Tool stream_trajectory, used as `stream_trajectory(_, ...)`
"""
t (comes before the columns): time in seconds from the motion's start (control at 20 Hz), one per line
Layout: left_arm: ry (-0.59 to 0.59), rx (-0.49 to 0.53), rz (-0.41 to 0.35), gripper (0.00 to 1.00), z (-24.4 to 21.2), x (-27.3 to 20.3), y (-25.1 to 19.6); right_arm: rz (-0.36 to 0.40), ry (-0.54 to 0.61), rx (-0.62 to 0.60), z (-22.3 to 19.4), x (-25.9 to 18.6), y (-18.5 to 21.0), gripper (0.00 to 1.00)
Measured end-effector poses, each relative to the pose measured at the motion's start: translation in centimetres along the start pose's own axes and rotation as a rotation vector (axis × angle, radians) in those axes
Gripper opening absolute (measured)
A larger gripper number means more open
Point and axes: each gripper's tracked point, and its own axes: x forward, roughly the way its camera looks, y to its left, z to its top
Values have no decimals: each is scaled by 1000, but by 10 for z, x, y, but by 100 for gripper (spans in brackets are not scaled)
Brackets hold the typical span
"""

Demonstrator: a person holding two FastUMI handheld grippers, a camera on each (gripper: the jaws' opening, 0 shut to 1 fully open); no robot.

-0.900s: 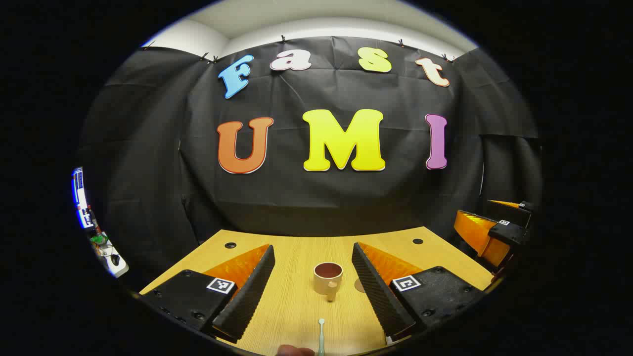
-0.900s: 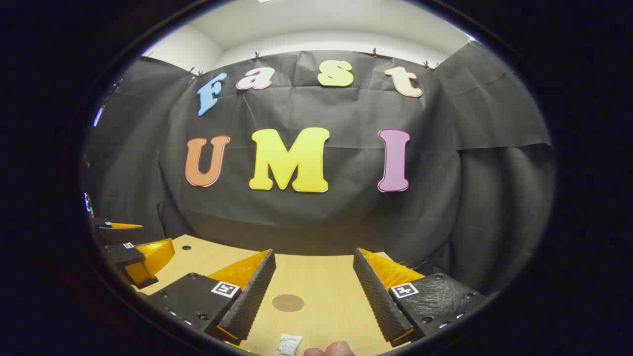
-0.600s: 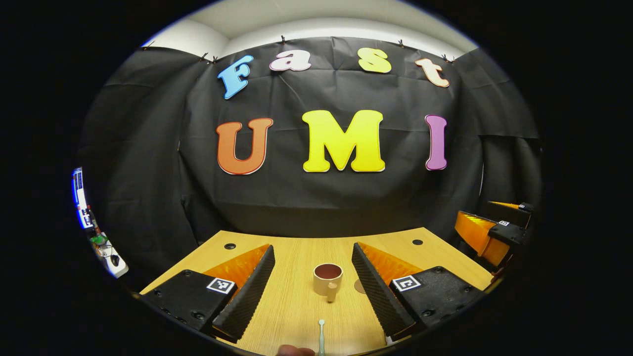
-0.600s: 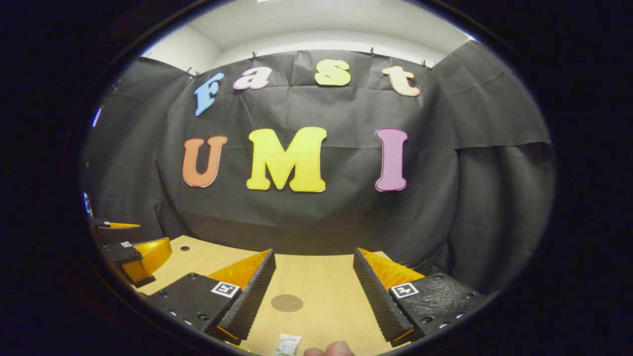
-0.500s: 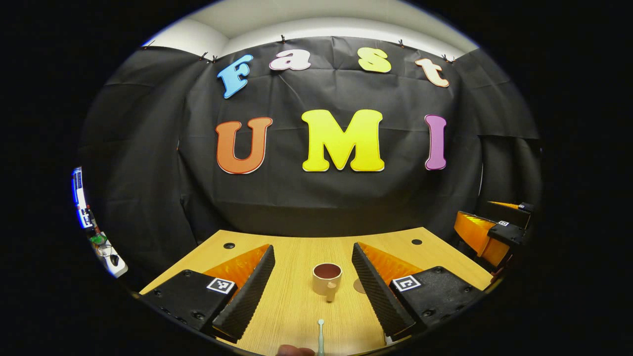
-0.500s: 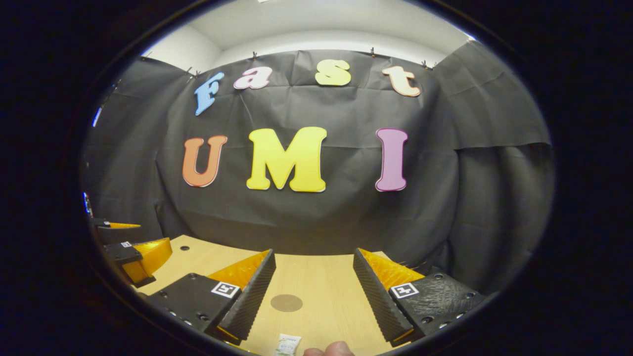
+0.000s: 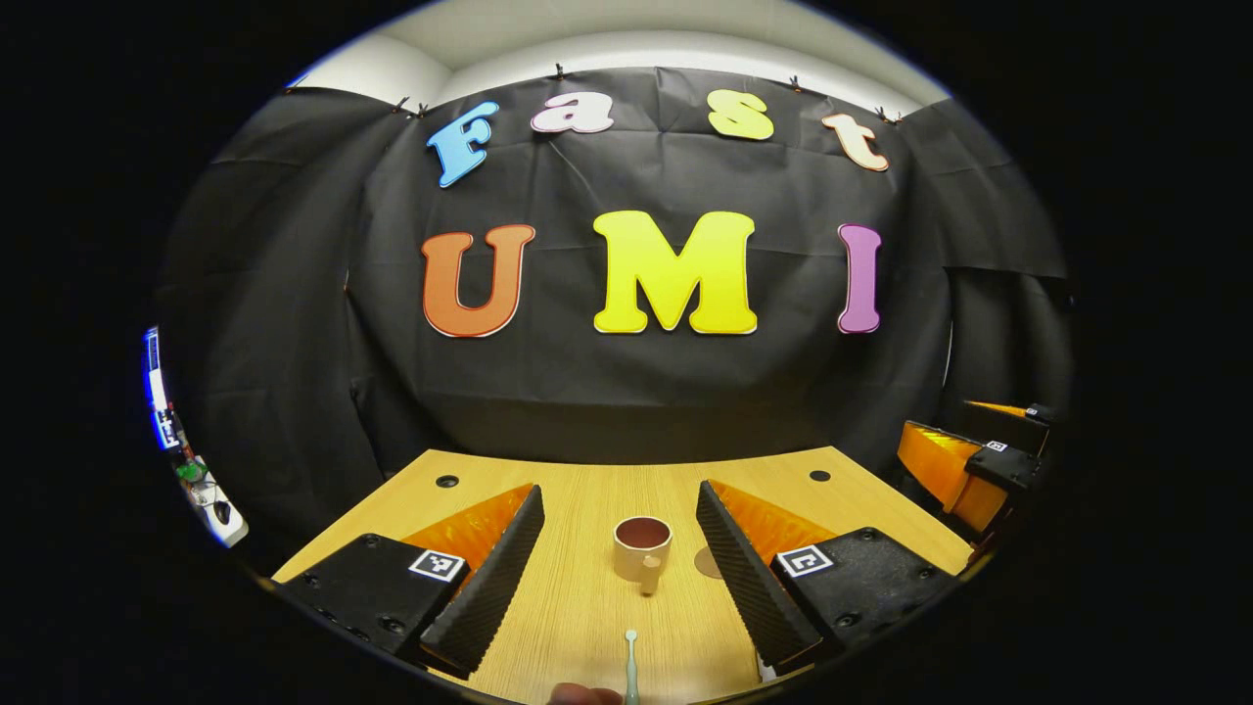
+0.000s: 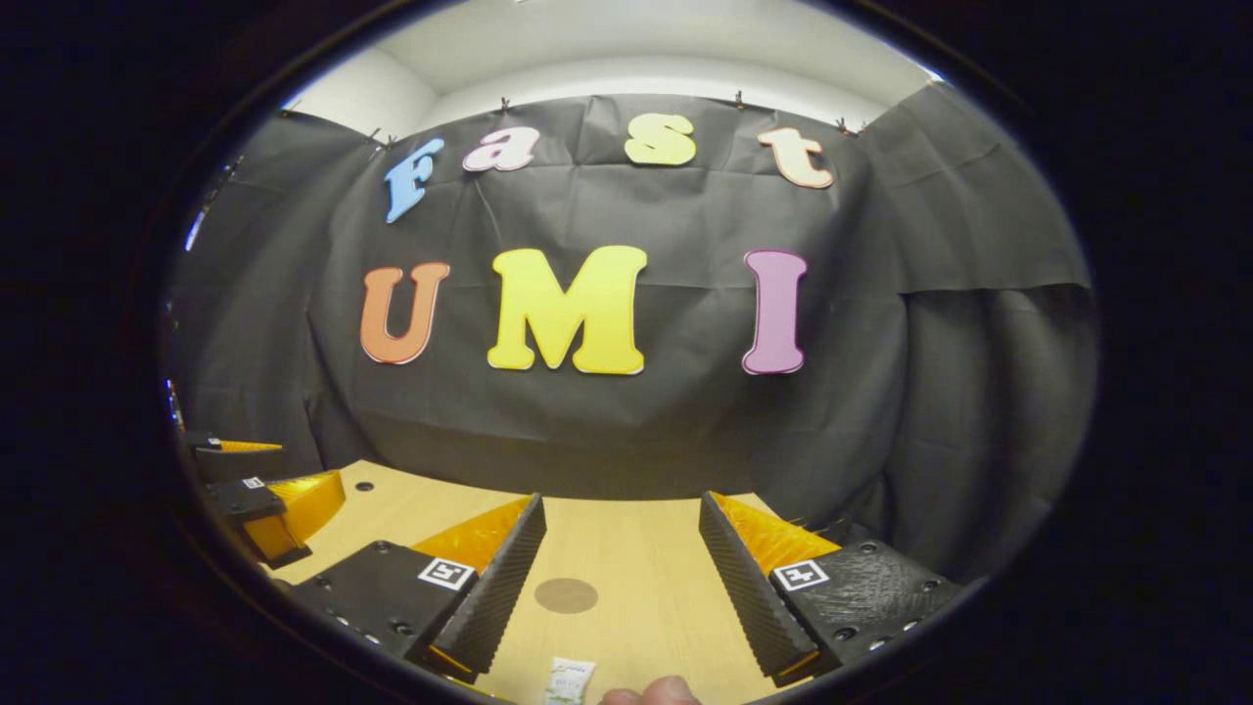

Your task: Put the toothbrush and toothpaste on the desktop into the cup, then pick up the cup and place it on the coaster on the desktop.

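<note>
Both sets of jaws spread wide, holding nothing. Left gripper (image 7: 623,553) hovering low over the wooden desktop (image 7: 587,607), beige cup (image 7: 641,549) upright between its fingers but farther off, handle facing the camera, empty so far. Pale toothbrush (image 7: 630,666) flat on the wood just ahead of the camera, in line with the cup. Brown round coaster (image 7: 707,562) just to the cup's right, partly behind the right finger. Right gripper (image 8: 619,563) also low, coaster (image 8: 566,594) centred between its fingers, small white toothpaste tube (image 8: 569,681) at the near edge, a fingertip (image 8: 651,691) of the person beside it.

Step in hand: likely reach for the toothbrush, nothing loaded yet. Best done by dipping left gripper down and back, closing across the thin handle mid-length, squarely, so no pivot on the lift; then tipping it upright before the cup. Thin handle lying flat: easy to miss or skid.

Desk light wood, cable holes (image 7: 447,481) near the back. Black cloth wall behind, white ceiling above, cluttered equipment at far left.
</note>
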Motion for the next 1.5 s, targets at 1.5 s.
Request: stream_trajectory(1.5,321,-13,-64,100,-112,-17,-7,89,385,-36,-122,-17,26,95)
